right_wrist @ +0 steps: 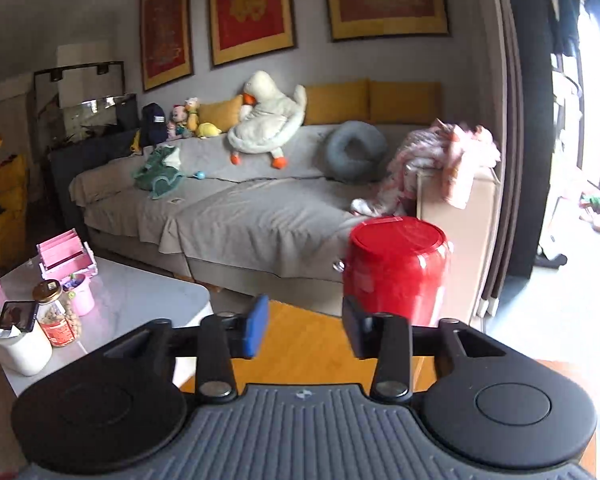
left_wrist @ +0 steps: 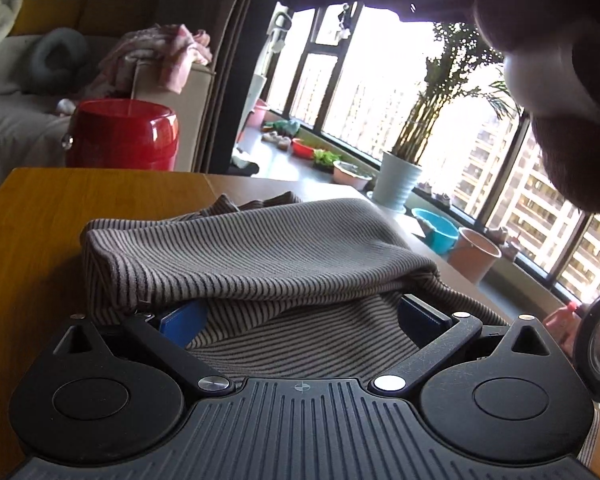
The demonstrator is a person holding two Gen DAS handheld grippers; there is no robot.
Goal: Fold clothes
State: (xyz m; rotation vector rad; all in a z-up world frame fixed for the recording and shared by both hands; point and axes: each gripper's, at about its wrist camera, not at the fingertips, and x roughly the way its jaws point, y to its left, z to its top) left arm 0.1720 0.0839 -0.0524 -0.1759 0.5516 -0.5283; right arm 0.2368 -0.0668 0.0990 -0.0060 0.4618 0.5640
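A grey, dark-striped garment (left_wrist: 260,248) lies bunched on the wooden table (left_wrist: 40,240), one fold humped over the lower layer. My left gripper (left_wrist: 300,312) is low against its near edge and open. Its blue pads (left_wrist: 184,320) stand wide apart with striped cloth lying loose between them and draped over the tips. In the right wrist view my right gripper (right_wrist: 306,330) hangs open over the table's bare wood (right_wrist: 300,372). Nothing is between its fingers (right_wrist: 256,330), and the garment is not in that view.
A red bin (right_wrist: 396,268) stands just past the table's far edge, before a grey sofa (right_wrist: 260,216). A white side table (right_wrist: 140,300) with jars is at the left. Plant pots (left_wrist: 396,180) and basins line the window sill. A blurred dark shape (left_wrist: 560,80) hangs close at the upper right.
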